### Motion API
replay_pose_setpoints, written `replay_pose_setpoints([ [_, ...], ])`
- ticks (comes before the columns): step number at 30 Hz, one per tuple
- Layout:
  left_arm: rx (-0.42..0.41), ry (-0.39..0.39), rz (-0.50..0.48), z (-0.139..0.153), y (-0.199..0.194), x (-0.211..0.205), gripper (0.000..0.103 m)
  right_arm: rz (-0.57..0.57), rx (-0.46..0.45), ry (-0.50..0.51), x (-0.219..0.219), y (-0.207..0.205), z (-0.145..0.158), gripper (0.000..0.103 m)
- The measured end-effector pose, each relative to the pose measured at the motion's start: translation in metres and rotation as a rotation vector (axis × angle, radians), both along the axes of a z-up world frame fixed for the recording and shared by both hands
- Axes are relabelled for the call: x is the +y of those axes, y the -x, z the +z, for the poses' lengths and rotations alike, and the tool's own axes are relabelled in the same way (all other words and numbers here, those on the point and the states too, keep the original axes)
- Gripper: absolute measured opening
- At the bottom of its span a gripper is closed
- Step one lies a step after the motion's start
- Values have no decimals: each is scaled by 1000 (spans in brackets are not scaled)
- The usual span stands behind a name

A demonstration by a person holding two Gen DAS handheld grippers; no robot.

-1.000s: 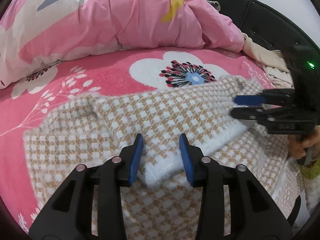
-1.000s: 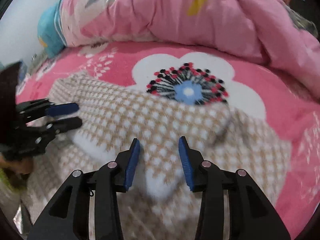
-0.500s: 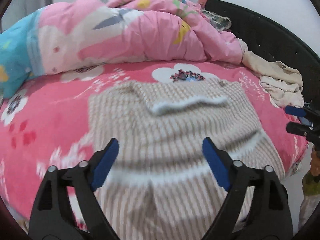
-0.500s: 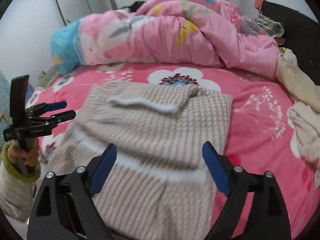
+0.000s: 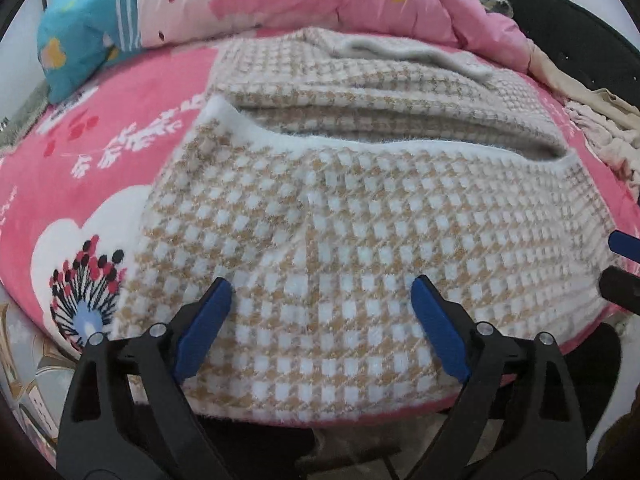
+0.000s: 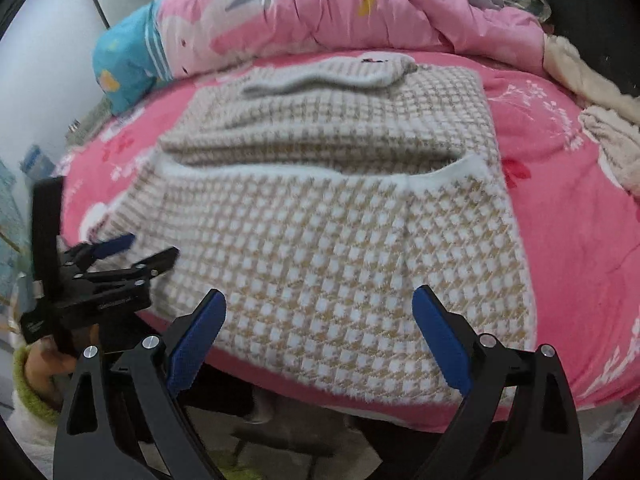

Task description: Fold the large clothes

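lying folded on a pink floral bed (image 5: pixel 132 128) is a checked sweater (image 5: pixel 360 216); the left gripper (image 5: pixel 322 312) and right gripper (image 6: pixel 320 320) are hovering wide open and empty, jaws having just been spreading.

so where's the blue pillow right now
The blue pillow lies at the bed's far left, tucked against the pink quilt, beyond the checked sweater.

Sweater (image 5: pixel 360 220): fuzzy knit, houndstooth, matt. Bed sheet (image 5: pixel 132 128): soft printed fleece. Quilt (image 6: pixel 360 12): smooth cotton. Gripper fingers (image 6: pixel 516 392): matt black plastic; pads (image 6: pixel 440 340) textured blue rubber.
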State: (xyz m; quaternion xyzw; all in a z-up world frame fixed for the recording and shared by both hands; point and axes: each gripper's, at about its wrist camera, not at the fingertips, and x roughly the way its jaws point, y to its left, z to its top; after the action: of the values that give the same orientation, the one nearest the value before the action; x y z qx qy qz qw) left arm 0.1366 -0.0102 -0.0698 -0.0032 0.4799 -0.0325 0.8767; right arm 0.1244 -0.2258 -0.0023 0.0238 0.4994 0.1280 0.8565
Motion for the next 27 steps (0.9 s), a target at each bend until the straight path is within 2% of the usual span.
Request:
replay_pose_setpoints([
  [3, 5, 23, 9, -1, 0, 2, 91, -19, 34, 41, 5, -6, -18, 92],
  [4, 7, 36, 13, -2, 0, 2, 92, -19, 68, 68, 7, -11, -34, 92],
  [6, 10, 54, 14, -3, -2, 6, 93, -28, 53, 55, 5, -11, -42, 97],
  [27, 4, 99, 11, -3, -6, 14, 95, -56, 44, 54, 6, -9, -42, 97],
])
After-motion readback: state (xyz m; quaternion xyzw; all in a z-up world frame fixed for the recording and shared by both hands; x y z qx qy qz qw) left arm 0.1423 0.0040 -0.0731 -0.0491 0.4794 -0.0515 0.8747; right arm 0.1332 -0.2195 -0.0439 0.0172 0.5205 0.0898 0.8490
